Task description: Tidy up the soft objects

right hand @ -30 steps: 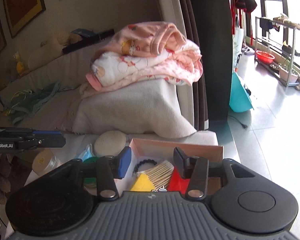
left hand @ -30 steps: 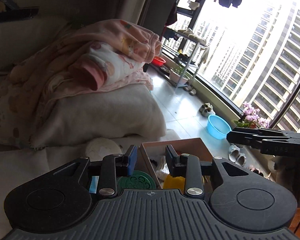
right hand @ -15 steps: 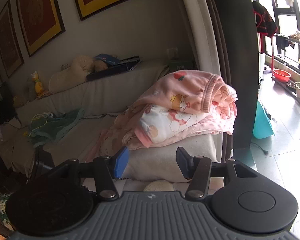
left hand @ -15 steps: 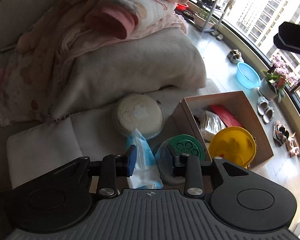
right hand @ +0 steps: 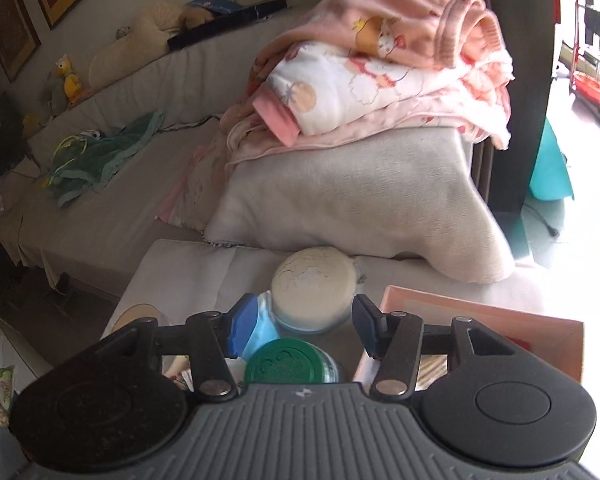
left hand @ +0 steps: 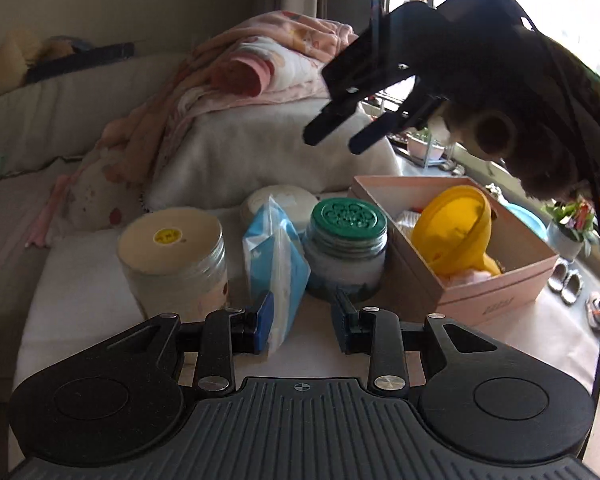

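A pile of pink and white soft clothes lies on a grey cushion on the sofa; it also shows in the left wrist view. My left gripper is open and empty, low over the table, close in front of a blue plastic packet. My right gripper is open and empty, above the jars, pointing at the cushion. It shows from the left wrist view as dark fingers hanging over the table.
On the white table stand a clear jar with a cream lid, a green-lidded jar, a white round container and a pink box holding a yellow cup. A green cloth lies on the sofa.
My left gripper dropped and levelled out in front of the jars and opened wider. My right gripper tilted down from the wall and sofa toward the cushion and table.
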`<state>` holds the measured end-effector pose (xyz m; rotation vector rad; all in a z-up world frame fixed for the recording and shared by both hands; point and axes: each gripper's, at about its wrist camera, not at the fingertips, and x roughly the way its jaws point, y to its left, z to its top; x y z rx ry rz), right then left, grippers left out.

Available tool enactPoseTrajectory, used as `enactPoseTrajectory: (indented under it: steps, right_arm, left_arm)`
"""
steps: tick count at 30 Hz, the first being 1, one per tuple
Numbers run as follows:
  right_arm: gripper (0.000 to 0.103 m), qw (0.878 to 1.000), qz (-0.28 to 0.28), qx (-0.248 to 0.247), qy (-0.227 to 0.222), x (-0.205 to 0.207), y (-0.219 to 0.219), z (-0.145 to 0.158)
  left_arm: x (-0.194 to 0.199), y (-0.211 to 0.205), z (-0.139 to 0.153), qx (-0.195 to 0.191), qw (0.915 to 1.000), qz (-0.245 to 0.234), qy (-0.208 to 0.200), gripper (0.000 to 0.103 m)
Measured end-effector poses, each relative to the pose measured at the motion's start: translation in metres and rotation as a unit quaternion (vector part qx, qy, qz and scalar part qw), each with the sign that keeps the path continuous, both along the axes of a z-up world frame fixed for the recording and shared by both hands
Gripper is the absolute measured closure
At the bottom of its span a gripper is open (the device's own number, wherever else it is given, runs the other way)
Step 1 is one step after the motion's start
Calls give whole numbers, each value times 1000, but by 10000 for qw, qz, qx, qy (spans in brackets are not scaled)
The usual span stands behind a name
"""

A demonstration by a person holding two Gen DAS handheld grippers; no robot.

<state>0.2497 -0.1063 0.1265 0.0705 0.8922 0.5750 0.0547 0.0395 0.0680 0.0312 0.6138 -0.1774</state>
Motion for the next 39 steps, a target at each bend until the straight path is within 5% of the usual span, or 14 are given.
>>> enactPoseTrajectory:
  steps: [4, 9, 14, 22, 26, 29, 30, 32, 34, 39]
  right_arm:
    - [88, 9983, -117, -315, 471, 32, 48, -32]
    - [92, 9948, 82, -735, 702, 40, 89, -61]
    - [92, 9908, 692, -867, 776, 12, 103, -58]
    - [92, 9874, 992, -981, 746, -2, 92, -51]
    - [92, 9851, 1242, -905, 773, -3, 84, -47]
    - [92, 9858, 1415, -714, 562, 0, 80, -31]
    - [90, 9882, 1350, -650, 327, 5, 75, -21]
    - [58, 9902, 1126, -817, -75, 17, 71, -9]
    - [42, 9903, 972, -984, -117, 38, 69, -10]
    - [42, 9907, 678, -1056, 530, 88, 68, -40]
  left_arm:
    - [0, 11, -19, -232, 9994, 177, 185, 68]
    - [1, 16, -22, -283, 9993, 243, 69, 68]
    - [14, 17, -26, -315, 9986, 422, 49, 68]
    - [37, 0, -39, -123, 9981, 596, 120, 49]
    - [43, -1, -51, -235, 9973, 625, 310, 49]
    - [42, -1, -59, -289, 9975, 518, 387, 61]
    - [38, -3, -60, -238, 9979, 499, 327, 61]
    - [34, -4, -59, -219, 9982, 494, 268, 61]
    - [31, -4, -59, -230, 9982, 519, 177, 62]
    - [25, -2, -64, -353, 9975, 586, 152, 62]
